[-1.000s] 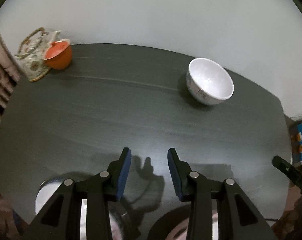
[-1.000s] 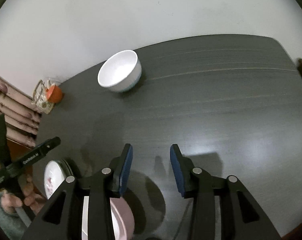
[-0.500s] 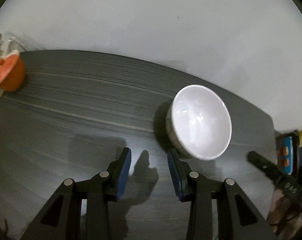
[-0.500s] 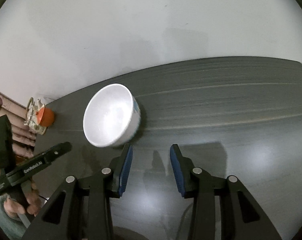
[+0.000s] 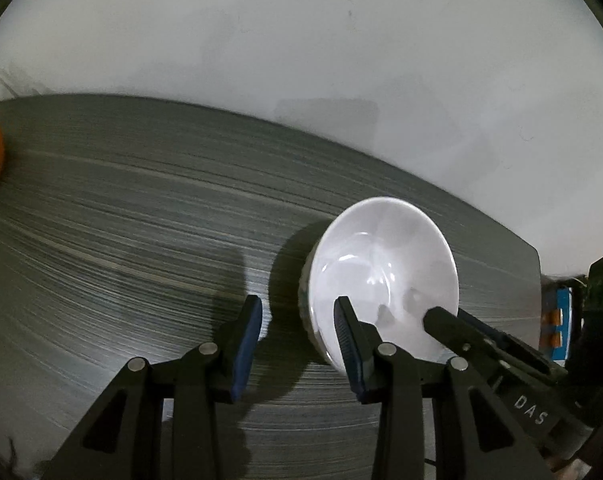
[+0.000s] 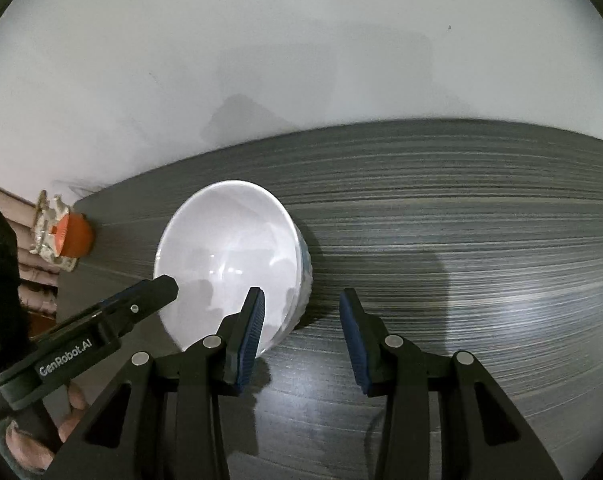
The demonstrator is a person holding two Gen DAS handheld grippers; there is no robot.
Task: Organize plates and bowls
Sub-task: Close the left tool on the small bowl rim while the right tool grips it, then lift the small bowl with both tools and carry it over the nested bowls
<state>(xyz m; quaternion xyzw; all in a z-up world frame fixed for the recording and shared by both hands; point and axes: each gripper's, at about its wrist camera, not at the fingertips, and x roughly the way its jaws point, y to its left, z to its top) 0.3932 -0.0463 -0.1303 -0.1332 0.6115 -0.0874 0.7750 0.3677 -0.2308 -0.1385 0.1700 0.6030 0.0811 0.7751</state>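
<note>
A white bowl stands upright on the dark table; it also shows in the right wrist view. My left gripper is open, its jaws straddling the bowl's left rim, the right pad inside the bowl. My right gripper is open, its jaws straddling the bowl's right rim, the left pad inside. The right gripper's finger shows over the bowl in the left wrist view. The left gripper's finger shows in the right wrist view.
An orange cup stands by a patterned teapot at the table's far left corner. A white wall runs behind the table. A blue box lies beyond the table's right edge.
Both grippers have moved forward to the bowl, from in front of it to straddling its rim on either side. The plates seen near the table's front edge have left view.
</note>
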